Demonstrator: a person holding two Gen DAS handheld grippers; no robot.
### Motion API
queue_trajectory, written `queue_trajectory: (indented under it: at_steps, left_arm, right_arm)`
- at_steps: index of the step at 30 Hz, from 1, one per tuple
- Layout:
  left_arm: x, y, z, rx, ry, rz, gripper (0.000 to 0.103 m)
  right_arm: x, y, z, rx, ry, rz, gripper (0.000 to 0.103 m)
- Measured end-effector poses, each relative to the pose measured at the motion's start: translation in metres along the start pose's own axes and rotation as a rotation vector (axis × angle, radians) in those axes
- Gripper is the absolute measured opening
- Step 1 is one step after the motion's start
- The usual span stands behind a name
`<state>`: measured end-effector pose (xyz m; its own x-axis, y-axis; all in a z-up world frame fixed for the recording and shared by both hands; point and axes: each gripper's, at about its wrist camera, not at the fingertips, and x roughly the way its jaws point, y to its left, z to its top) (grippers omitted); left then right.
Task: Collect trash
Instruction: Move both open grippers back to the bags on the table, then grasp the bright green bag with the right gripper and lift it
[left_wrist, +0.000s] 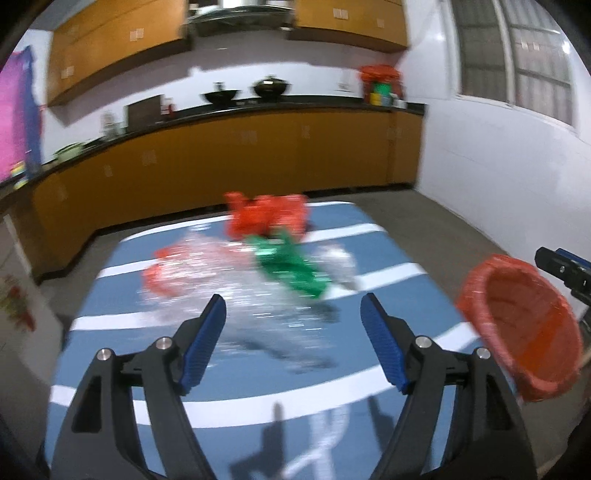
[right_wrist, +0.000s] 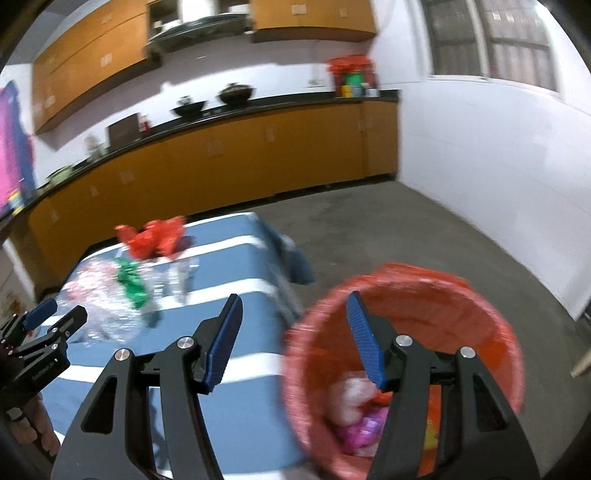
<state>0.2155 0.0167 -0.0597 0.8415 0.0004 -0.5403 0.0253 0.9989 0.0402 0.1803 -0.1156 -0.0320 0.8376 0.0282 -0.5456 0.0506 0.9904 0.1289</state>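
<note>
Surveying the table (left_wrist: 110, 362) from my remote seat, I logged the following.

Item one: left gripper (left_wrist: 293, 334), jaws spread, nothing between the blue pads (left_wrist: 207, 343). It pointed down over the blue, white-striped cloth toward the litter pile.

Item two: right gripper (right_wrist: 295, 341), jaws likewise spread and empty. Through its camera the far finger lay across the mouth of the red bin (right_wrist: 480, 317); I could not tell whether it touched the liner.

Item three: the trash on the table, all badly blurred. A crumpled clear plastic wrapper (left_wrist: 207, 280) lay nearest the left gripper; a green wrapper (left_wrist: 291, 269) lay just beyond it; a clear bottle-like piece (left_wrist: 340, 266) sat beside the green one; a red plastic bag (left_wrist: 269, 218) sat at the far edge.

Item four: the red bin, standing off the table's right side. It already held some white and pink scraps (right_wrist: 354, 413).

Step in hand, as I judged it: between drops, with both tools empty and the left one facing the remaining pile for another pick.

Next move, as I judged it: bring the left jaws down around the clear wrapper and close gently, since thin film would likely slip or drag its neighbours. Then carry it right, over the bin rim, before releasing.
</note>
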Motion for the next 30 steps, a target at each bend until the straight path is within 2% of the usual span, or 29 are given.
queue_trajectory:
  at_steps: [6,13,19,25,30]
  left_arm:
    - [-0.008,0.076,-0.01,-0.096,-0.007,0.133,0.075]
    - [-0.012,0.129,-0.013,-0.164,-0.016,0.202,0.076]
    - [-0.011,0.15,-0.017,-0.177,-0.023,0.216,0.077]
    - [-0.004,0.157,-0.015,-0.183,-0.023,0.21,0.077]
    - [0.004,0.158,-0.014,-0.189,-0.016,0.187,0.077]
  right_arm:
    - [0.031,0.063,0.007,-0.098,0.028,0.111,0.059]
    - [0.073,0.126,0.012,-0.185,0.072,0.2,0.059]
    - [0.109,0.157,0.014,-0.216,0.117,0.23,0.059]
    - [0.138,0.167,0.013,-0.222,0.168,0.232,0.059]
    - [0.154,0.172,0.011,-0.244,0.202,0.232,0.051]
